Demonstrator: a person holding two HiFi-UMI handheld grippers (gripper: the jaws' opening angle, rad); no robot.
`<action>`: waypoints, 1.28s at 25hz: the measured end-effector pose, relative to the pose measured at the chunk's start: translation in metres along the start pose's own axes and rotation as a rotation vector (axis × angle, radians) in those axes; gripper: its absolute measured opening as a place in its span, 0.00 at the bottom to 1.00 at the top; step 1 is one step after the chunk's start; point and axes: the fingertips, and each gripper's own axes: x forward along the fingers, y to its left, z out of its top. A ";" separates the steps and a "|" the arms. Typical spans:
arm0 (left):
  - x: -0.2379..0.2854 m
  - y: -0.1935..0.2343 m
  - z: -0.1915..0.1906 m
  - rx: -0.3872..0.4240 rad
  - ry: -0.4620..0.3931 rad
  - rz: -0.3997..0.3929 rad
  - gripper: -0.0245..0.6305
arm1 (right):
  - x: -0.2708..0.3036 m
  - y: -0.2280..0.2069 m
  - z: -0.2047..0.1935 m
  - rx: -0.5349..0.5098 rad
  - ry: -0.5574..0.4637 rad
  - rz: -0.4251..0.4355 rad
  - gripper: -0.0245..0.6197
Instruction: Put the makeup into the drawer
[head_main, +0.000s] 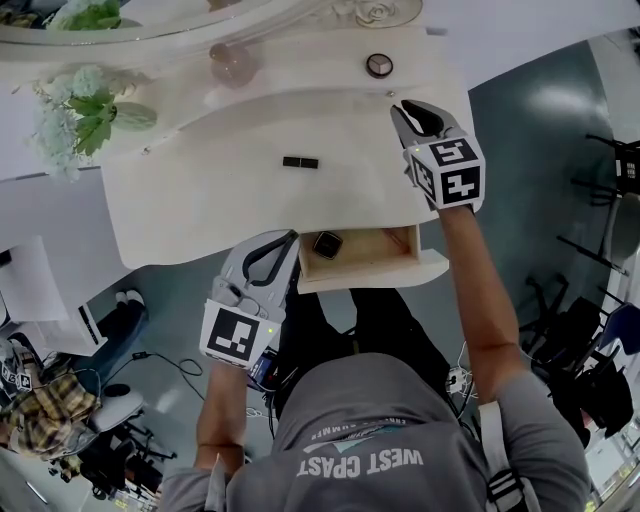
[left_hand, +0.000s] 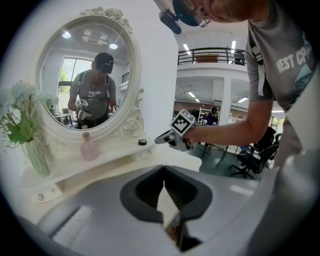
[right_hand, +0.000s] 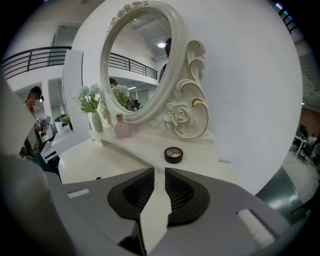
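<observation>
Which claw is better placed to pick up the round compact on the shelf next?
Right. The right claw points at the round compact close ahead, jaws slightly apart, nothing between. The left claw is by the open drawer, farther away.

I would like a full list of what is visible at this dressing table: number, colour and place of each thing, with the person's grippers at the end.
dressing table: one, cream white, middle of the head view
mirror: one, oval, white carved frame, at the table's back
vase of flowers: one, pale green and white, left end of the shelf
bottle: one, pink, on the shelf
eyeshadow compact: one, round, black, right end of the shelf
flat case: one, black, mid tabletop
drawer: one, cream, open
square item: one, dark, inside the drawer
left gripper: grey, shut, empty, left of the drawer
right gripper: grey, slightly open, empty, near the compact
</observation>
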 end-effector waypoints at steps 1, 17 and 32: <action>0.000 0.001 -0.001 -0.001 0.001 0.001 0.04 | 0.001 0.000 0.000 0.000 -0.001 0.001 0.15; 0.012 -0.001 -0.020 -0.016 0.023 -0.003 0.04 | 0.017 -0.010 0.009 -0.027 -0.050 -0.002 0.24; 0.020 0.000 -0.034 -0.038 0.035 0.002 0.04 | 0.063 -0.017 0.031 -0.072 -0.031 -0.013 0.41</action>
